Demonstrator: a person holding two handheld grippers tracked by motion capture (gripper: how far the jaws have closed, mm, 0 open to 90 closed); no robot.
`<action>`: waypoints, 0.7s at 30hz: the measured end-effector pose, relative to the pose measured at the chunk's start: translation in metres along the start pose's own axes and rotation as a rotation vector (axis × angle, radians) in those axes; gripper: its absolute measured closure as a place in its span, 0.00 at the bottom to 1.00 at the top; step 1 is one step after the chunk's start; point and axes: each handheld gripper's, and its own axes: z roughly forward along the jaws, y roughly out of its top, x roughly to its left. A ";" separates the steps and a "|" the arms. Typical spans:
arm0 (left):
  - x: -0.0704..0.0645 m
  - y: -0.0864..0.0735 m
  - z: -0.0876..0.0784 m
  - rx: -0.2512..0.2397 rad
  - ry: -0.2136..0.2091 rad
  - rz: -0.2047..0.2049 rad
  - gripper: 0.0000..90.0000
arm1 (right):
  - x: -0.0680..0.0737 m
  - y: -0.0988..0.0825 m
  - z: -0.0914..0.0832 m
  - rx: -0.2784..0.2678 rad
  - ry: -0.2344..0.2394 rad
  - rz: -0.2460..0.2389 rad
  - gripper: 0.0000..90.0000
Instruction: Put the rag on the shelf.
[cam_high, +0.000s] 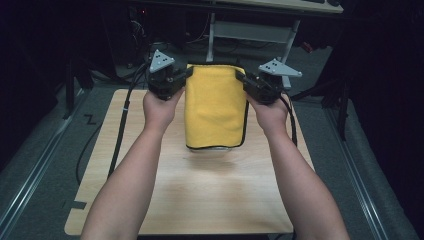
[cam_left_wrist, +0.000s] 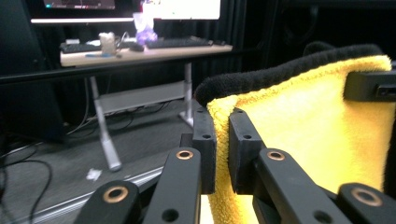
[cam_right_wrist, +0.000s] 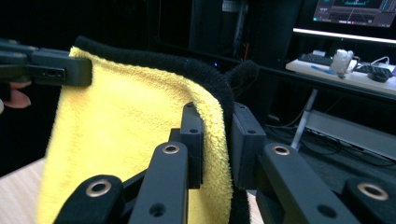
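A yellow towel (cam_high: 215, 105) with a black reverse side hangs folded over, lifted above the wooden table (cam_high: 200, 200) between my two grippers. My left gripper (cam_high: 186, 75) is shut on the towel's upper left corner; its own view has the jaws pinching the yellow and black layers (cam_left_wrist: 222, 140). My right gripper (cam_high: 242, 77) is shut on the upper right corner, the cloth squeezed between its jaws (cam_right_wrist: 217, 135). The towel's lower edge (cam_high: 215, 146) hangs just above the tabletop. Each gripper view also catches the other gripper holding the far corner.
Beyond the table stands a desk (cam_left_wrist: 140, 51) with a keyboard, small items and monitors. Cables (cam_high: 117, 135) trail off the table's left side onto the grey floor. Metal rails run along both sides of the floor.
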 end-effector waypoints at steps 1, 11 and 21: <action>0.001 -0.002 0.003 0.007 0.007 0.017 0.92 | -0.002 -0.002 0.003 0.008 0.001 0.000 0.86; 0.019 -0.046 0.037 0.169 -0.024 0.017 0.92 | -0.022 -0.037 0.036 0.156 0.023 -0.006 0.86; 0.025 -0.084 0.045 0.251 -0.058 -0.067 0.94 | -0.025 -0.062 0.046 0.265 0.060 -0.046 0.86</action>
